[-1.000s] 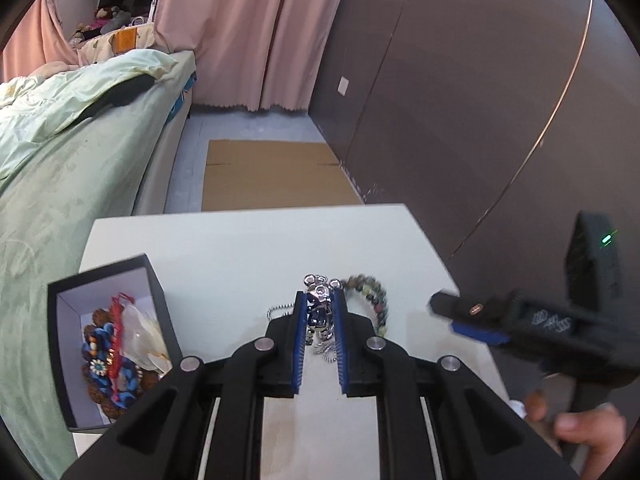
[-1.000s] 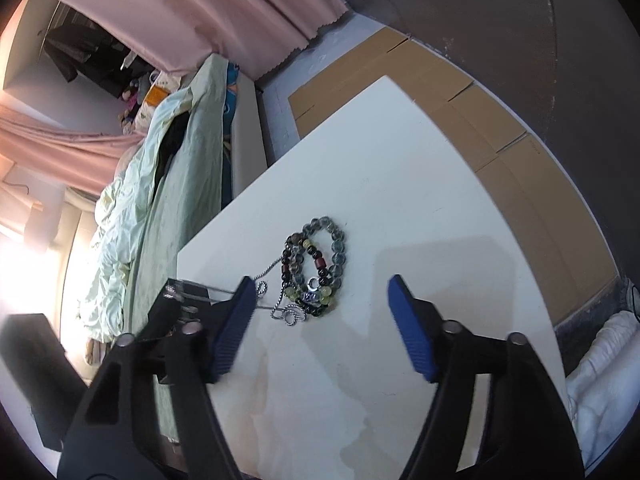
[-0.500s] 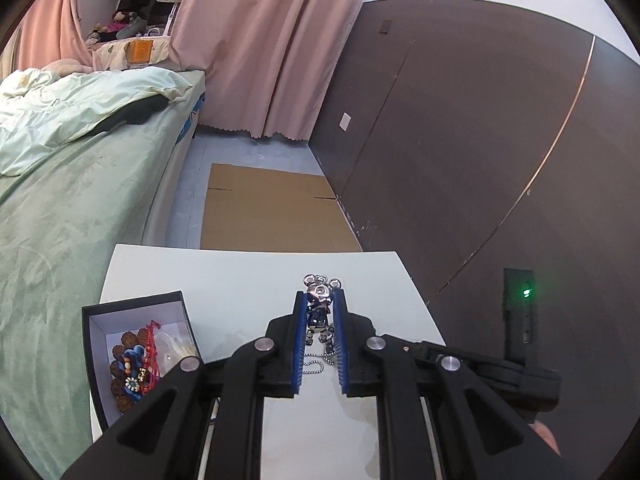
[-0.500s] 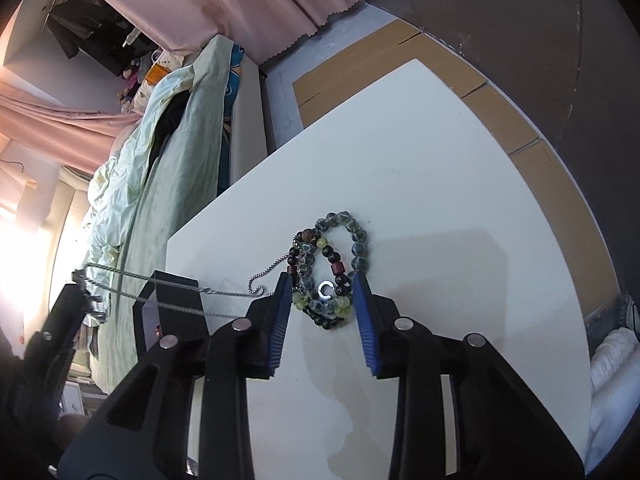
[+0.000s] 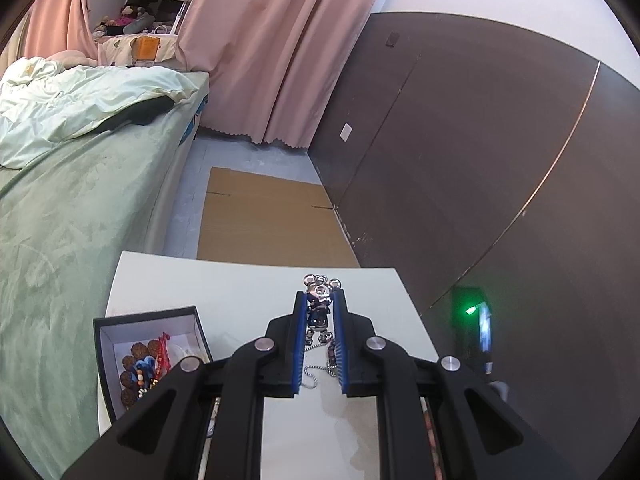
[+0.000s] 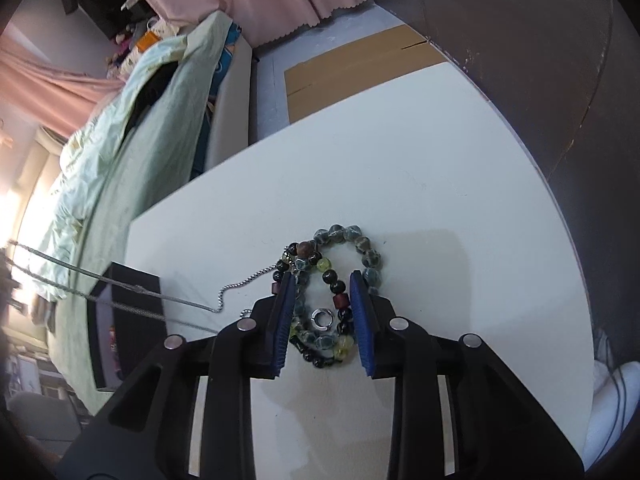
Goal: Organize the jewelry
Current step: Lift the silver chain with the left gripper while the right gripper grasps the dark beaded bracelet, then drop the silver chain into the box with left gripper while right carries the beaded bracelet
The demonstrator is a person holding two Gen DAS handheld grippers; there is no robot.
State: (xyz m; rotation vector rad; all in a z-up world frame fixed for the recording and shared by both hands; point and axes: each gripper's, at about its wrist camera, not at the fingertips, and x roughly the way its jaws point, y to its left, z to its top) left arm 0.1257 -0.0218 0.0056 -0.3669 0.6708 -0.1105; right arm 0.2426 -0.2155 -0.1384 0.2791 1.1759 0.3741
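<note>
My left gripper [image 5: 319, 298] is shut on a silver bear-shaped pendant [image 5: 319, 306] and holds it above the white table [image 5: 248, 288]; its ball chain [image 5: 310, 376] hangs below. In the right wrist view the chain [image 6: 120, 288] stretches taut to the left. My right gripper [image 6: 322, 280] rests low on the table, its blue pads around a pile of beaded bracelets [image 6: 332, 280] with a small silver ring [image 6: 321, 317]. The jaws are narrowed on the beads. A black box [image 5: 148, 356] holding several bracelets sits at the left.
A bed with green bedding [image 5: 72, 184] runs along the table's left side. Flat cardboard [image 5: 272, 220] lies on the floor beyond the table. A dark wall panel [image 5: 480, 160] stands at the right. The box also shows in the right wrist view [image 6: 120, 320].
My left gripper has lifted the pendant higher, pulling the chain away from the pile. My right gripper has moved down over the bracelets and narrowed its jaws around them.
</note>
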